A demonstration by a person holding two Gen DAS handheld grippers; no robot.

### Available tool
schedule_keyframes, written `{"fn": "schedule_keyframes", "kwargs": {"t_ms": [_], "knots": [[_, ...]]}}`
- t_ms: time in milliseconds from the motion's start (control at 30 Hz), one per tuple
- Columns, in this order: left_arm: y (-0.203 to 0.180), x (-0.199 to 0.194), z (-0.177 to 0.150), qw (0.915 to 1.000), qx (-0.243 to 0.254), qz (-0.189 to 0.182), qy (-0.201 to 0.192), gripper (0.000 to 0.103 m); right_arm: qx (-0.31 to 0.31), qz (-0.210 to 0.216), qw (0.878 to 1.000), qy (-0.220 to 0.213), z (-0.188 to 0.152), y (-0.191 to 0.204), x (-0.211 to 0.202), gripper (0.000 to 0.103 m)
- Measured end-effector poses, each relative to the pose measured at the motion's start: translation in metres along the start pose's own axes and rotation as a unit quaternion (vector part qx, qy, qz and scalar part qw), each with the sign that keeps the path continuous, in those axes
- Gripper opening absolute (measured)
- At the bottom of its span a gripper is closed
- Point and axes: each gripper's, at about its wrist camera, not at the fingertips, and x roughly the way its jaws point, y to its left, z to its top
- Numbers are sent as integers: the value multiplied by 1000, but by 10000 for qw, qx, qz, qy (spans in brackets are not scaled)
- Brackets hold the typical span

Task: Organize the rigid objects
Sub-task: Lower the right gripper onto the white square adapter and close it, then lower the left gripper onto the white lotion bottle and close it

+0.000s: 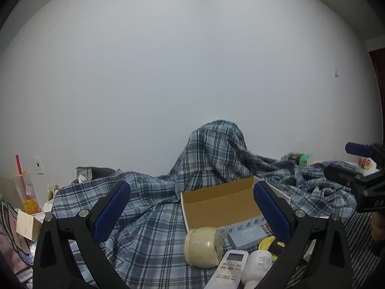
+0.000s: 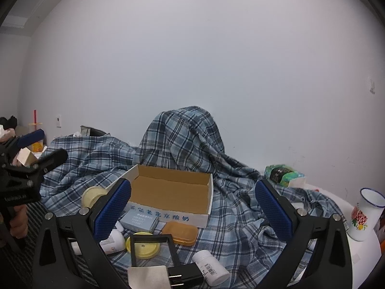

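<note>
An open cardboard box (image 2: 173, 190) (image 1: 221, 207) lies empty on a plaid blue cloth (image 2: 182, 139). In front of it lie a cream jar (image 1: 203, 246), a white remote (image 1: 227, 271), a small blue-grey box (image 2: 139, 220), an orange soap case (image 2: 179, 233), a yellow lid (image 2: 143, 246) under a black frame (image 2: 154, 249), white bottles (image 2: 211, 267) and a black plug (image 2: 185, 275). My left gripper (image 1: 192, 212) is open and empty above the jar. My right gripper (image 2: 192, 207) is open and empty above the clutter.
A white enamel mug (image 2: 364, 214) and a green packet (image 2: 284, 175) stand at the right on a white table. A drink cup with a red straw (image 1: 25, 187) and a carton stand at the left. A white wall is behind.
</note>
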Motion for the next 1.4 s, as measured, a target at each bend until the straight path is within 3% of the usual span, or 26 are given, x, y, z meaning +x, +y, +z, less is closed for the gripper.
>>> {"fn": "schedule_keyframes", "kwargs": {"t_ms": [133,367,567,733,933,1267,1333,1400], "knots": [[-11,-1,4,9990,200,-37,395,103,256,173,9985,455,12,-4,2,103],[-14,-14,4,9933,44,-318,1112,103,254,709,9883,1323,6,4,7,100],[-9,-23,-9,9890,-139,-389,1420,103,-23,1090,9698,2180,-30,6,22,98],[-4,-20,-22,9842,-315,-443,1684,103,119,1468,9436,2965,-54,5,37,87],[-1,-20,-24,9832,-414,-432,1722,103,-86,1382,9342,3288,-63,11,46,79],[0,-23,-25,9835,-452,-412,1704,103,-416,1349,9276,3459,-63,22,51,79],[0,-24,-25,9834,-447,-419,1706,103,-459,1256,9283,3468,-64,22,51,64],[0,-24,-24,9833,-448,-439,1707,103,-453,1304,9284,3450,-63,22,50,64]]}}
